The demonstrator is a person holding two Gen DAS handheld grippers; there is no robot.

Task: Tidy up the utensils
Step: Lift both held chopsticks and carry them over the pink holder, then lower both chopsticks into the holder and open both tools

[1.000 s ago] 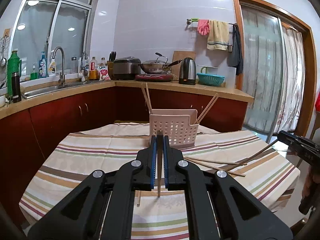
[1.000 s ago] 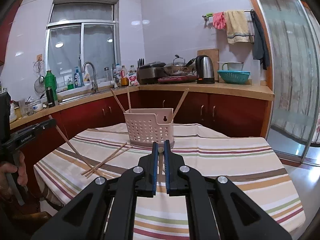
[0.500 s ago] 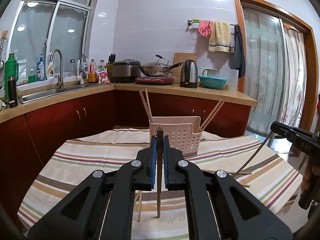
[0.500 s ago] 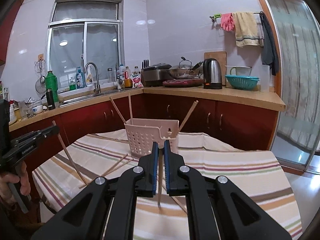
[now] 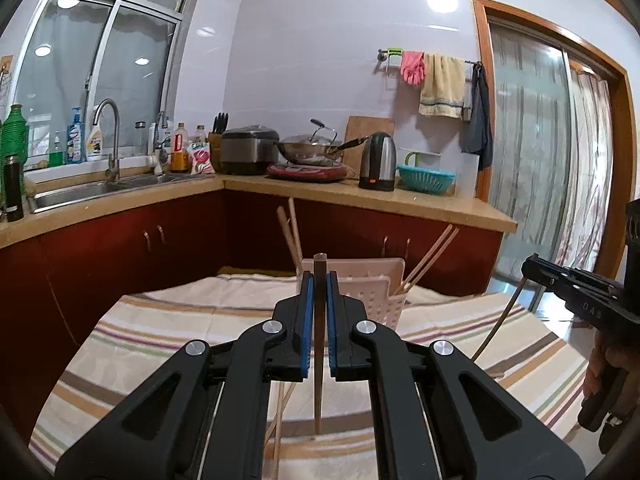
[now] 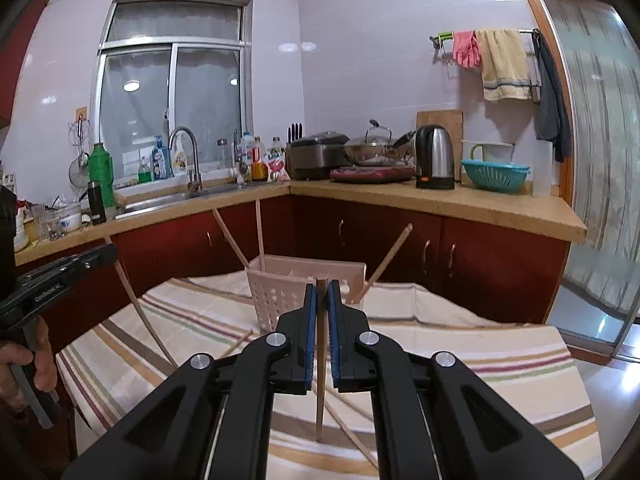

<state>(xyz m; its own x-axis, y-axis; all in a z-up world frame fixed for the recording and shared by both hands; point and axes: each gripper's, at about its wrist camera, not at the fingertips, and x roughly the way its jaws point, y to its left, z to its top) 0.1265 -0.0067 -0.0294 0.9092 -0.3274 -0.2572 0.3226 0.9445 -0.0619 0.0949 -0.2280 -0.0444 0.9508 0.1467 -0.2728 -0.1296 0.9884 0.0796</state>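
Each gripper, left gripper (image 5: 319, 292) and right gripper (image 6: 322, 300), is clamped on one upright chopstick (image 5: 318, 384), lifted off the striped bench (image 6: 500, 360), likely for dropping tip-first into the perforated basket (image 6: 276, 296) just ahead.

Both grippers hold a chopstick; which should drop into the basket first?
Probably right. Right gripper and left gripper each clamp a chopstick upright before the basket, but the basket looks slightly nearer in the right view.
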